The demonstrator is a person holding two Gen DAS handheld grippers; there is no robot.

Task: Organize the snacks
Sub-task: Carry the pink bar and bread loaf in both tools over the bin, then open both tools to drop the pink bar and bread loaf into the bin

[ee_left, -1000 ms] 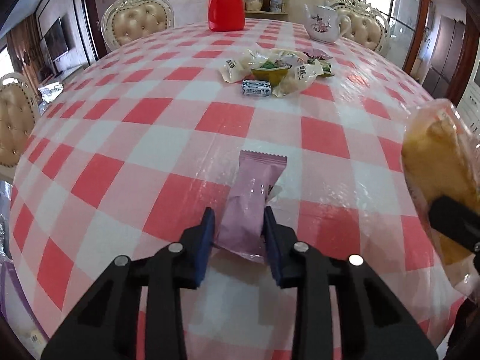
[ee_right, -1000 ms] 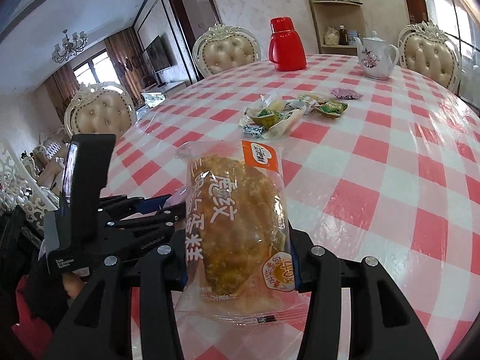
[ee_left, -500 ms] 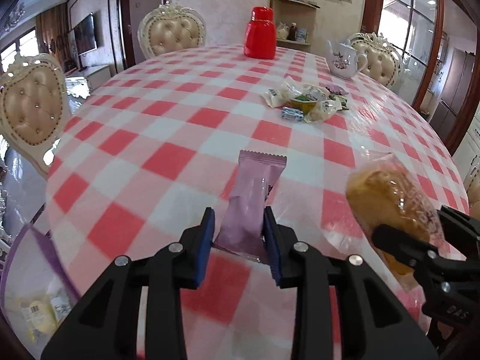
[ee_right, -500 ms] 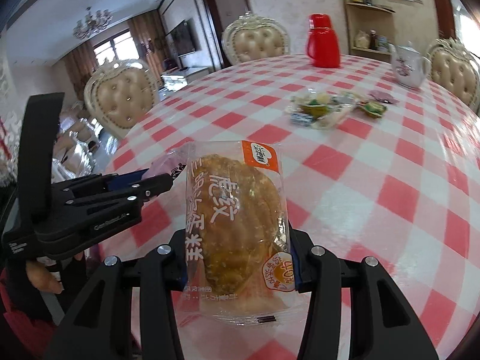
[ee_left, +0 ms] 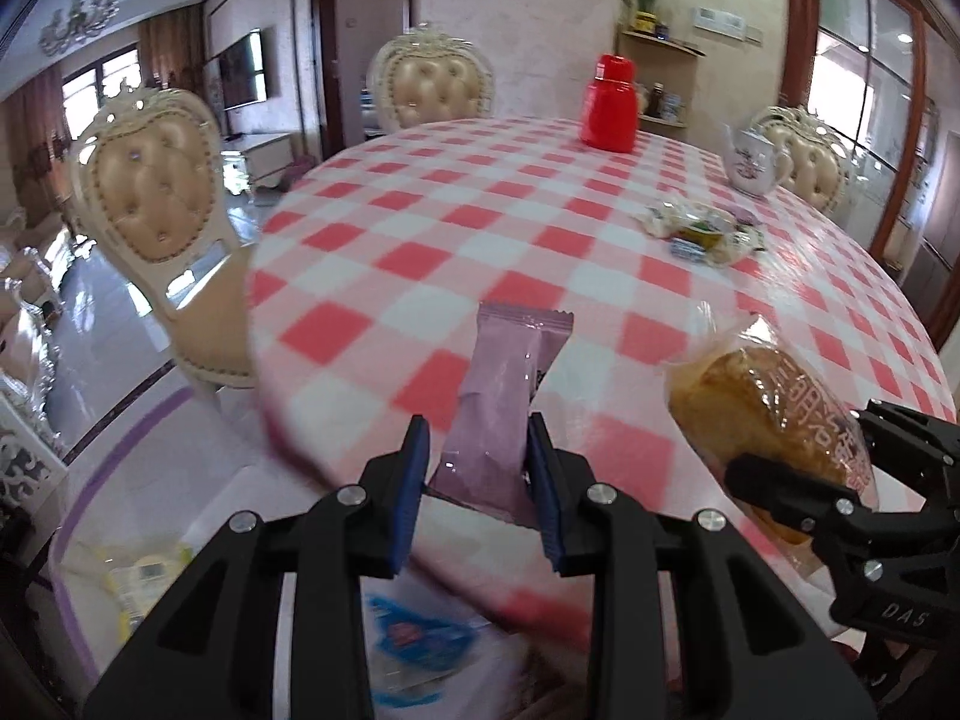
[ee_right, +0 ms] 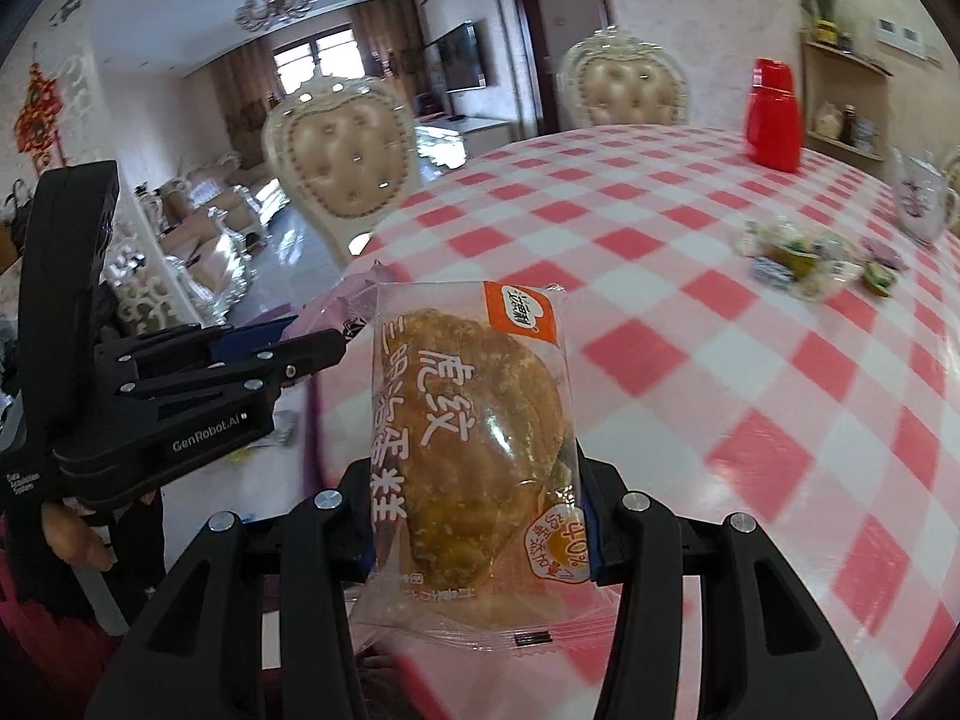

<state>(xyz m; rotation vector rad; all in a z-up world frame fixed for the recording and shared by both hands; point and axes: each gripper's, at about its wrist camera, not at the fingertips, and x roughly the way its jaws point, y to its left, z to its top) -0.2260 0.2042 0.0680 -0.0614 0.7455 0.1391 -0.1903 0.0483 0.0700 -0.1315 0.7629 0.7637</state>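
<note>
A slim mauve snack packet (ee_left: 501, 414) with crimped, zigzag ends stands nearly upright, leaning a little to the right, pinched at its lower part and lifted over the near edge of the checked table. A clear-wrapped golden-brown cake (ee_right: 480, 444), its wrapper bearing an orange logo patch and white Chinese characters, is held upright and off the table too. A loose heap of small wrapped snacks (ee_left: 702, 231) lies far across the table, near its right side.

Round table (ee_left: 420, 252) covered with a red-and-white checked cloth. On it: a red flask (ee_left: 609, 103) near the far edge, a white teapot (ee_left: 750, 162) at the far right edge, and a small heap of wrapped snacks (ee_left: 702, 234) toward the right side.
</note>
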